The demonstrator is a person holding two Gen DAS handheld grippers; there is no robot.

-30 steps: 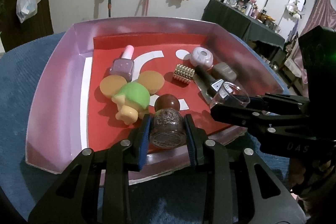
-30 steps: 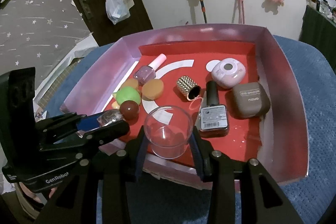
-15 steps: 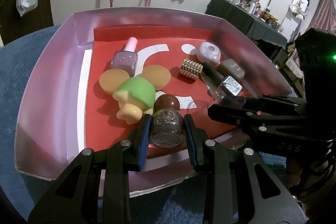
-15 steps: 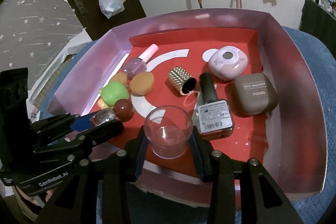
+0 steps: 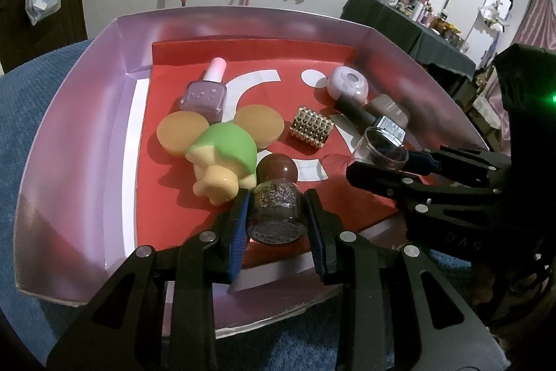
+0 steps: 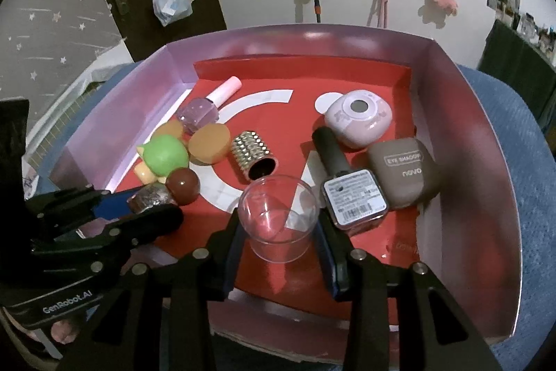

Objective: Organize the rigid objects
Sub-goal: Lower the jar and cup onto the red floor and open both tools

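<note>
Two claws sit nearest us, both over the front edge of the box, which rests on a blue textured surface that may be a cushion or a cloth. Our left claw is clamped on the glitter bottle by its body, round brown cap pointing away, so the pads press its sides rather than the slippery cap. Our right claw squeezes the clear cup by its wall, mouth tilted toward the camera; a side grip keeps the open rim free for setting it down. Both things hang low above the red floor, near its front, which we judge to be a placing step into the remaining gaps. Just beyond the bottle lies the green toy with its orange ears, touching or nearly so. Farther in, the studded gold cap lies on its side, and the dark bottle lies flat, label up, beside the taupe case. Farthest back we see the purple polish and the pink round case.
</note>
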